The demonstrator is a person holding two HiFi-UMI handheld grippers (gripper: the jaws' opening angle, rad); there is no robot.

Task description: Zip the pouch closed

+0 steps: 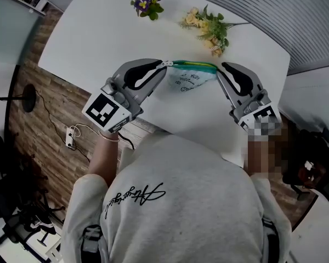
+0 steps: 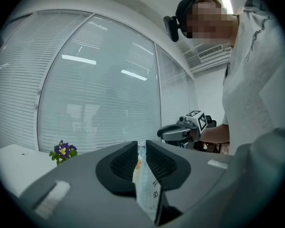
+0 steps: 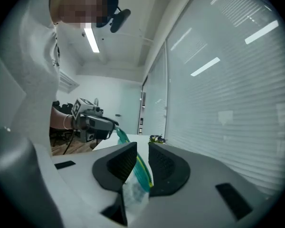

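Tabletop (image 1: 98,32) white, wood floor (image 1: 44,108), window blinds (image 2: 85,80), left hand-held gripper (image 1: 163,64) and right hand-held gripper (image 1: 219,67) each clamping pouch (image 1: 189,80)

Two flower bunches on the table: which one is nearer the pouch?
The yellow-cream bunch, just beyond the pouch. The purple bunch lies farther off, toward the upper left.

Pouch (image 1: 189,80) between left gripper (image 1: 165,64) and right gripper (image 1: 218,69); flowers (image 1: 208,29) behind, on table (image 1: 98,37).

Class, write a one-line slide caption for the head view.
Left claw and right claw hold a pouch stretched over a white table.
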